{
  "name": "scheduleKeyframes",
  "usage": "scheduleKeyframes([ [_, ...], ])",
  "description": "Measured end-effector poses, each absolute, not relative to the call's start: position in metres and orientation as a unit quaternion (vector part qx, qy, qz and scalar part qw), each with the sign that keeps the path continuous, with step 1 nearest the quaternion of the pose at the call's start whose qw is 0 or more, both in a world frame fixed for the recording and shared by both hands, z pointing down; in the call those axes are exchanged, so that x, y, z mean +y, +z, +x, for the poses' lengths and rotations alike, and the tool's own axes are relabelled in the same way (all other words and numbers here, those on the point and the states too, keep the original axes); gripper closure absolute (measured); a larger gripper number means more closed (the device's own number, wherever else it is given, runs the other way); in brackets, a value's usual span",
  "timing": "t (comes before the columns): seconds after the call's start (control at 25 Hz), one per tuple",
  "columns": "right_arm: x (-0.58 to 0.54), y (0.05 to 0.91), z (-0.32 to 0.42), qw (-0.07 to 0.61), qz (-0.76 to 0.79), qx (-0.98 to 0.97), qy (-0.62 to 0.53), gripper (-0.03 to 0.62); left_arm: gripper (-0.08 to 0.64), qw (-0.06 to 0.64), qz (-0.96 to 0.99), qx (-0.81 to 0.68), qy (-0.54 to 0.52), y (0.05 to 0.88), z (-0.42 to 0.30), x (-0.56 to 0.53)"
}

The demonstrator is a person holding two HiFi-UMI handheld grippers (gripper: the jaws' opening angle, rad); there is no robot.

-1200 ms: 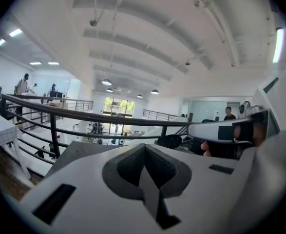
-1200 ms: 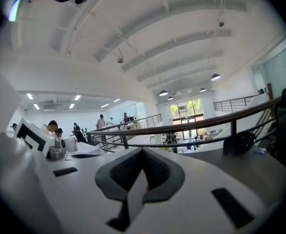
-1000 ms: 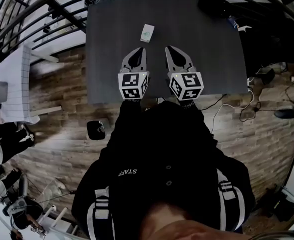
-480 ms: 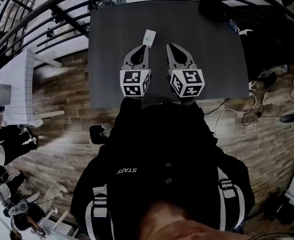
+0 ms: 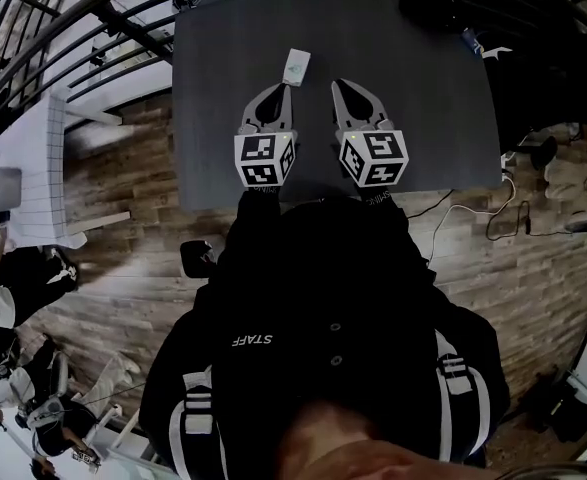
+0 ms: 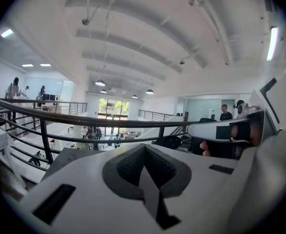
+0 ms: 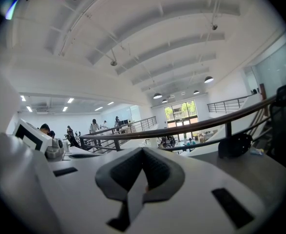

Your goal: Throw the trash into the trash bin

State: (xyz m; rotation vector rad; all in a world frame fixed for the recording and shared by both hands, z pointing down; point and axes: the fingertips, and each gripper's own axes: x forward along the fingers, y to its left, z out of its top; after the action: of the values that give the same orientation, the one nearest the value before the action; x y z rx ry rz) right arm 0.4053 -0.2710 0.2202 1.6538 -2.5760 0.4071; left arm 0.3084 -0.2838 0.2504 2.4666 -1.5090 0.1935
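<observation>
Only the head view shows the trash (image 5: 295, 66), lying on the counter (image 5: 433, 68) just ahead of the left gripper (image 5: 285, 89). In the gripper views, its fingers (image 6: 125, 167) and those of the right gripper (image 5: 339, 85) are closed, holding nothing.

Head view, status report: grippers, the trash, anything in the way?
Left gripper and right gripper both shut, empty. White packet lies on the table, just ahead of left tips, not gripped. Nothing lies between. Bin not made out.
</observation>
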Motion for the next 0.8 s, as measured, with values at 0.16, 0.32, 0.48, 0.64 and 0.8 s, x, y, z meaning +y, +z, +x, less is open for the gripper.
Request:
scheduleKeyframes([
  [0.16,-0.277,0.24,0.412,0.04,0.534,-0.831,0.154,0.577,0.56,0.143,0.835,-0.525,0.081,0.271,0.309,-0.29],
  [0.32,-0.284,0.256,0.419,0.051,0.531,-0.828,0.17,0.577,0.56,0.161,0.829,-0.527,0.096,0.291,0.314,-0.295],
  [0.48,-0.29,0.273,0.425,0.065,0.529,-0.826,0.184,0.577,0.56,0.182,0.825,-0.524,0.11,0.311,0.32,-0.3],
  [0.64,-0.303,0.3,0.429,0.081,0.523,-0.823,0.206,0.577,0.56,0.202,0.818,-0.523,0.126,0.338,0.326,-0.31],
  [0.8,-0.324,0.331,0.43,0.095,0.52,-0.819,0.224,0.577,0.56,0.221,0.81,-0.524,0.142,0.373,0.324,-0.328],
])
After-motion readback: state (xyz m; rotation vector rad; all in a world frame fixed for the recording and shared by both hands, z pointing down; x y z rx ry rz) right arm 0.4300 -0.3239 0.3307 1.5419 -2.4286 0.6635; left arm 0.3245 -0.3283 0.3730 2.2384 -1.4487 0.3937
